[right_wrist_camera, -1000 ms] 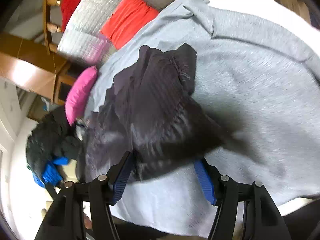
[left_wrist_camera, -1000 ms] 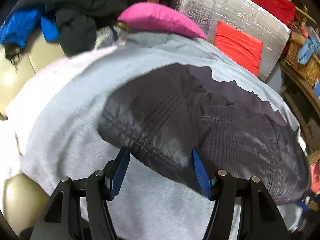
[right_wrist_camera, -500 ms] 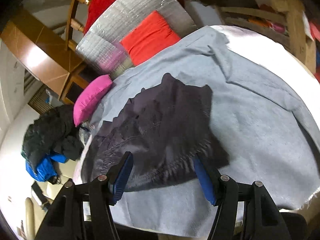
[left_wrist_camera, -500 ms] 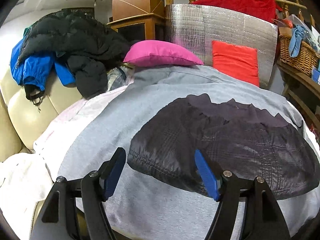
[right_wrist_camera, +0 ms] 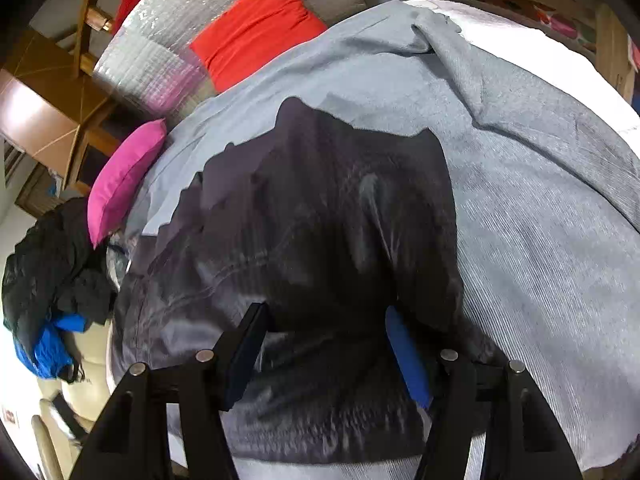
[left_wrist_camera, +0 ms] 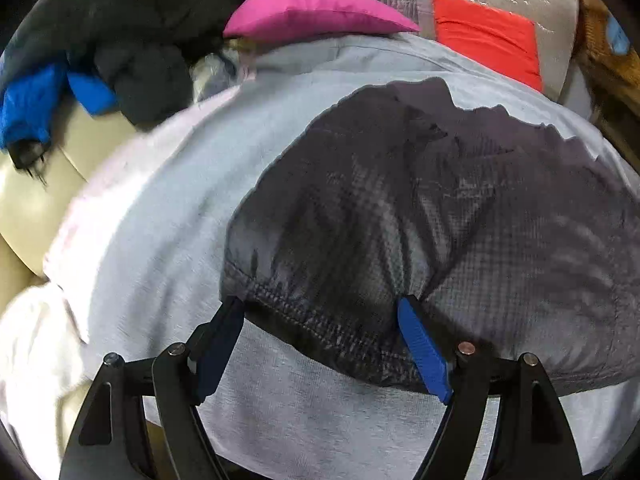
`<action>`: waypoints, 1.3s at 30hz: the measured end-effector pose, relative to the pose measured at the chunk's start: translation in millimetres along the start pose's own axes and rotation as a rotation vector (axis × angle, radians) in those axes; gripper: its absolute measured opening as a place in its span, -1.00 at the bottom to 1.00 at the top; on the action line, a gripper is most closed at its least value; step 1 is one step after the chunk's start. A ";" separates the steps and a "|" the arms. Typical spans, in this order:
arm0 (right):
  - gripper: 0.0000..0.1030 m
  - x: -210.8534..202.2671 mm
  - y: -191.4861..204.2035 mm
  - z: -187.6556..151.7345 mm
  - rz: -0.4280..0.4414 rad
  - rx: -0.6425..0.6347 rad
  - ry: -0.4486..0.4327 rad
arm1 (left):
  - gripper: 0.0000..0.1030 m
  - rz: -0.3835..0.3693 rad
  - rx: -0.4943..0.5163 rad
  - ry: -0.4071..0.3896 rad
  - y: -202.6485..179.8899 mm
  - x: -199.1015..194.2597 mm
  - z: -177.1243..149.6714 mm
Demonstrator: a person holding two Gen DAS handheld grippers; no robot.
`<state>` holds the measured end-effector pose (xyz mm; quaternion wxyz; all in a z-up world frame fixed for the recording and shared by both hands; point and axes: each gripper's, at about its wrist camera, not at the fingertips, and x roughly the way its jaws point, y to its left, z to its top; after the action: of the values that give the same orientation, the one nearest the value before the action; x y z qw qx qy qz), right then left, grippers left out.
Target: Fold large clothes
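Overhead, grey sheet (left_wrist_camera: pixel 152 240) underlying dark garment (left_wrist_camera: pixel 420 208), pink cushion (left_wrist_camera: pixel 312 12)

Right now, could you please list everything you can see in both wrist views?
dark garment: one, charcoal, spread on the grey cloth
grey cloth: one, light grey, covering the work surface
pink cushion: one, magenta, behind the grey cloth
red cushion: one, red, against the silver quilted panel
silver quilted panel: one, silver, at the back
black jacket pile: one, black, far left
blue garment: one, blue, by the black pile
left gripper: black, blue fingers, open at the garment's edge
right gripper: black, blue fingers, open over the garment
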<state>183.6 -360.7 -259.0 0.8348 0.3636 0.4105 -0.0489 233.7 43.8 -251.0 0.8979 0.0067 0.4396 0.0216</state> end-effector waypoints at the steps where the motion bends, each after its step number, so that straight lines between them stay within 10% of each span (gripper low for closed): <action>1: 0.32 -1.6 2.5 2.5 0.004 -0.006 -0.002 | 0.55 -0.012 -0.010 -0.018 3.7 -4.8 3.0; 7: 0.09 -30.9 10.9 31.0 0.095 -0.031 -0.177 | 0.55 0.054 -0.030 -0.133 23.7 -22.2 50.0; 17: -0.27 50.6 2.2 69.2 -0.061 -0.017 -0.023 | 0.62 0.173 -0.008 -0.045 15.0 53.3 68.5; 22: -0.20 21.1 6.5 55.7 0.024 -0.020 -0.082 | 0.62 0.085 -0.021 -0.146 13.2 21.2 57.3; 25: 0.57 -0.7 19.9 33.6 0.052 -0.081 -0.148 | 0.67 0.093 0.086 -0.128 -4.9 31.1 50.6; 30: 0.57 28.4 30.8 8.7 -0.070 -0.181 -0.045 | 0.69 0.138 0.175 -0.106 -18.7 34.2 43.5; 39: 0.57 -45.0 52.7 -39.3 -0.023 -0.248 -0.255 | 0.69 0.035 0.074 -0.272 -15.1 -56.1 17.8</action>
<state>148.5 -306.5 -212.3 0.9179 0.2440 0.3084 -0.0531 213.9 26.4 -196.3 0.9478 0.0505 0.3141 0.0198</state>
